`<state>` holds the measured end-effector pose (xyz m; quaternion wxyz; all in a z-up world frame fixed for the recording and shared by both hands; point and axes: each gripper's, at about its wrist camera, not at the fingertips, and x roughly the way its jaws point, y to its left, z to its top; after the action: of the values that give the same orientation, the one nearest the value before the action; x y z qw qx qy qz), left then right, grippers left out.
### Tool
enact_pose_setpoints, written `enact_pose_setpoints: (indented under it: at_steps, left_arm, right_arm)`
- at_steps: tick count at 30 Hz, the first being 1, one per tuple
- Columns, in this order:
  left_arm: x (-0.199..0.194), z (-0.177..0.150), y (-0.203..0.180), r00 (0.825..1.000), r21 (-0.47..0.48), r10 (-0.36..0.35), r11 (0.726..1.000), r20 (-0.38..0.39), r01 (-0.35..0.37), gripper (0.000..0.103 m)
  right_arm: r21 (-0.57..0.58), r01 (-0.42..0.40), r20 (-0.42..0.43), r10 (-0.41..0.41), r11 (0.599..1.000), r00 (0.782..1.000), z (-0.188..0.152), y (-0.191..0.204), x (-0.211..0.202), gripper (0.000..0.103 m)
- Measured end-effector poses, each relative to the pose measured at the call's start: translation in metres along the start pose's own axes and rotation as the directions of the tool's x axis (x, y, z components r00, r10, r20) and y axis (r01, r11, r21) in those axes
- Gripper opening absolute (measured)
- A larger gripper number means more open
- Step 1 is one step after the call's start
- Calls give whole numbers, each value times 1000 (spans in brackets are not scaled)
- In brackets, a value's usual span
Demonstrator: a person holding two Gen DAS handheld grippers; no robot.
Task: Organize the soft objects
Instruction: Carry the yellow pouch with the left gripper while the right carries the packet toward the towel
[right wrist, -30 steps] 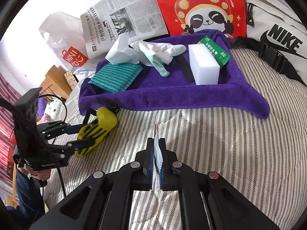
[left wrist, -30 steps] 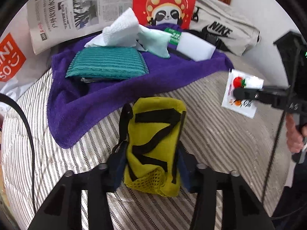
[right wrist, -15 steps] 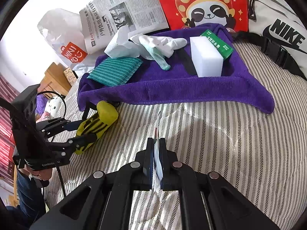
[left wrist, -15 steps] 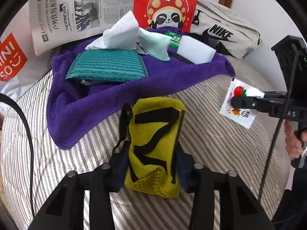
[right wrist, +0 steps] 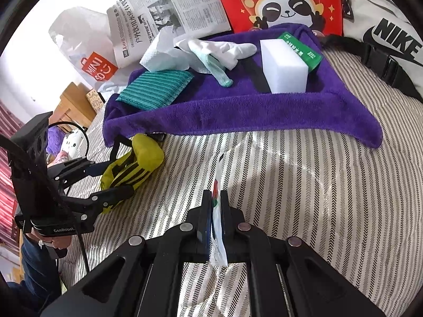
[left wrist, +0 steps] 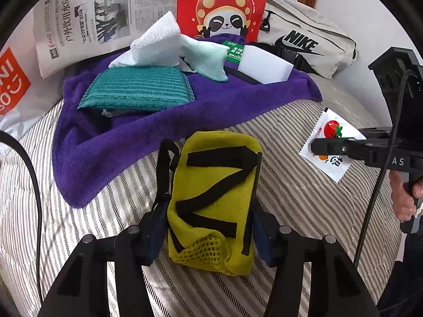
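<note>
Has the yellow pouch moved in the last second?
Yes. In the right wrist view the yellow pouch, shut in the left gripper, has crept toward the purple towel; its tip now nearly meets the towel's front edge.

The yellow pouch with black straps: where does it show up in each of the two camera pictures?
Left wrist view: the yellow pouch sits low in the centre, clamped in the left tool.
Right wrist view: the pouch is at the left, middle height.
Shared landmark: the purple towel, just beyond the pouch in both.
</note>
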<state>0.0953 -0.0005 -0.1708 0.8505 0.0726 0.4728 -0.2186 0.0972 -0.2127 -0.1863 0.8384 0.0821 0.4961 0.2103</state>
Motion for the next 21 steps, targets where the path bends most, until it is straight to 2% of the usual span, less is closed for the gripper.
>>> enact_pose_setpoints:
  at_steps: [2, 5, 8, 21]
  left_arm:
    - [-2, 1, 0, 1000, 2, -14, 1000, -1, 14, 41]
    - [-8, 3, 6, 999, -38, -49, 998, 14, 49, 32]
    - [-15, 2, 10, 998, -70, -60, 996, 30, 62, 30]
    - [-48, 9, 10, 994, -92, -51, 994, 97, 60, 30]
  right_arm:
    - [0, 0, 0, 0, 1000, 1000, 0, 0, 1, 5]
    - [0, 2, 2, -2, 1000, 1000, 0, 0, -1, 5]
    - [11, 3, 21, -3, 1000, 1000, 0, -3, -6, 5]
    - [-12, -25, 67, 26, 1000, 997, 10, -1, -27, 5]
